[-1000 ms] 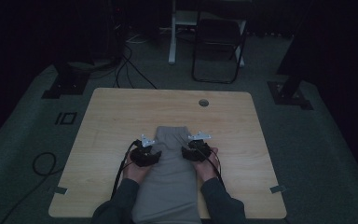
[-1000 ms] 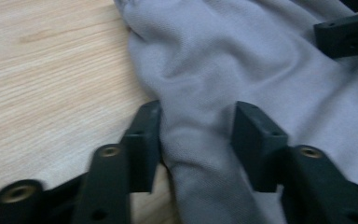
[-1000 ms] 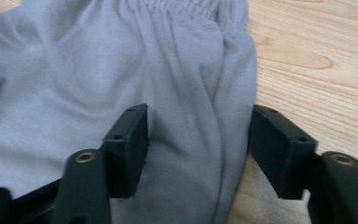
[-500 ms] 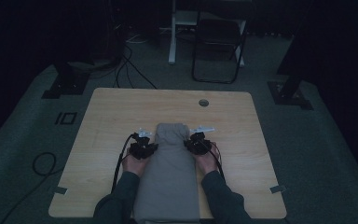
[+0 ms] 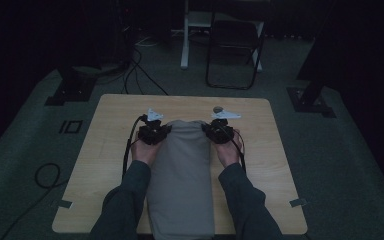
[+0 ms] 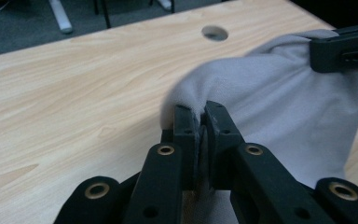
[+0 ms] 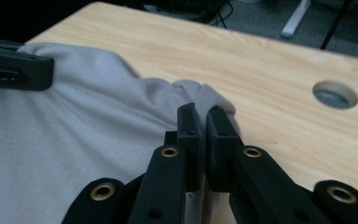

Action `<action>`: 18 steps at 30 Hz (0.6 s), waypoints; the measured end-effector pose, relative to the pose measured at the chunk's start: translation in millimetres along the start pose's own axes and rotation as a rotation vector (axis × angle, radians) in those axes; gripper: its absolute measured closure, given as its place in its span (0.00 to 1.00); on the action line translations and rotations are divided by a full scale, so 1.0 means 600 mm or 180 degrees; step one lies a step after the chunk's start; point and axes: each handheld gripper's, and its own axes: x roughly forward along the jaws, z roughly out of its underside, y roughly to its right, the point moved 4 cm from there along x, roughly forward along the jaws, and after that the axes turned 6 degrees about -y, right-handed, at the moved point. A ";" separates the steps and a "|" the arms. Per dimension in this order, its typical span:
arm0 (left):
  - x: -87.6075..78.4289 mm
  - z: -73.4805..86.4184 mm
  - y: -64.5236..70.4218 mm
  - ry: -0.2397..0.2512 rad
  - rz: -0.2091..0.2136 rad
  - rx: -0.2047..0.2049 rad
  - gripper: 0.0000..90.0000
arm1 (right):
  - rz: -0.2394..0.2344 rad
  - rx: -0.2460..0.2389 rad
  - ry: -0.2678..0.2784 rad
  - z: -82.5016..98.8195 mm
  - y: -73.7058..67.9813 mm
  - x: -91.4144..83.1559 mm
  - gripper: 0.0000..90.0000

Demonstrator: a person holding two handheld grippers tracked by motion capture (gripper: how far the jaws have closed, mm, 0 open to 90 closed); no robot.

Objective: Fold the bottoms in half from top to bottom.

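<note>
Grey cloth (image 5: 182,175) lies lengthwise down the middle of the wooden table (image 5: 105,150), its near end hanging over the edge between my forearms. My left gripper (image 6: 200,122) is closed tight on the far left corner of the cloth, a pinch of fabric pressed between its pads. My right gripper (image 7: 204,122) is likewise clamped on the far right corner, fabric bunched over its tips. Both jaws have just been closing onto the cloth. The far edge sags between the two grips, near the round hole (image 7: 335,94) in the tabletop.
</note>
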 end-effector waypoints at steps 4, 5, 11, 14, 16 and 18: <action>-0.019 0.023 0.016 0.0010 0.0114 0.0042 0.93 | -0.0040 -0.0160 -0.0004 0.015 -0.015 -0.018 0.97; -0.025 0.032 0.020 0.0016 0.0154 0.0047 0.93 | -0.0062 -0.0193 -0.0012 0.022 -0.019 -0.023 0.97; -0.061 0.086 0.052 0.0043 0.0372 0.0038 0.93 | -0.0259 -0.0375 -0.0106 0.078 -0.047 -0.056 0.96; -0.070 0.126 0.074 -0.0077 0.0405 0.0109 0.93 | -0.0351 -0.0422 -0.0168 0.107 -0.059 -0.069 0.96; -0.074 0.156 0.084 -0.0149 0.0419 0.0125 0.93 | -0.0440 -0.0417 -0.0246 0.127 -0.067 -0.074 0.96; -0.070 0.187 0.093 -0.0280 0.0469 0.0102 0.92 | -0.0508 -0.0453 -0.0327 0.148 -0.076 -0.075 0.96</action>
